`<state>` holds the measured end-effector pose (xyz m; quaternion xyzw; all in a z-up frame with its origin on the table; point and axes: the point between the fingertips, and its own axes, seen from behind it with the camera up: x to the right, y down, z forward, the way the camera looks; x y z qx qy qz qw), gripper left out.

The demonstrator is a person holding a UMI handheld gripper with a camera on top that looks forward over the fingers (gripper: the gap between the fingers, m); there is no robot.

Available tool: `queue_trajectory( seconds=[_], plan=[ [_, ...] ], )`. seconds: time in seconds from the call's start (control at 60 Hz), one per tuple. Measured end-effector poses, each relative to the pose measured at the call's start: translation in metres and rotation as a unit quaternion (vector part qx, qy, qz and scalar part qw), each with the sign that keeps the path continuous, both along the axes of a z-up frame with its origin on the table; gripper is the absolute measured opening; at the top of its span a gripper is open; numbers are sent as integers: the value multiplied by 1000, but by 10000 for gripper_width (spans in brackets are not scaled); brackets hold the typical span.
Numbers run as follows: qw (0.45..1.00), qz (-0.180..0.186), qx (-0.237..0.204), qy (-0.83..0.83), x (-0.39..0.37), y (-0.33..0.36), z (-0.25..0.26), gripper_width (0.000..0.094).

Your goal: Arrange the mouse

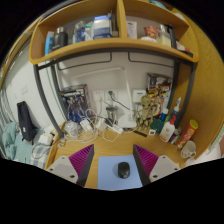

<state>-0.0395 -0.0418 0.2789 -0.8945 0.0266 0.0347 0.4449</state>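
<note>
A black computer mouse (123,170) lies on a light blue mouse mat (119,170) on the wooden desk (112,142). My gripper (113,161) is open. Its two fingers with magenta pads (81,158) stand wide apart at either side of the mat. The mouse rests on the mat between the fingers, with a clear gap on both sides, a little nearer the right finger.
At the back of the desk are tangled cables (85,127), bottles and small items (170,128) and a figurine (150,104). A wooden shelf (110,42) with boxes runs above. A chair with dark cloth (22,125) is at the left.
</note>
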Motion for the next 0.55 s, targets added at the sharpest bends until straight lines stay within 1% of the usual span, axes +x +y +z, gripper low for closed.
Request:
queue_trajectory(
  seconds=[0.183, 0.45, 0.55],
  plan=[
    [1000, 16, 20, -11, -14, -25, 28, 768],
    [999, 9, 27, -24, -8, -47, 32, 779],
    [999, 12, 26, -21, -12, -55, 29, 777]
  ],
)
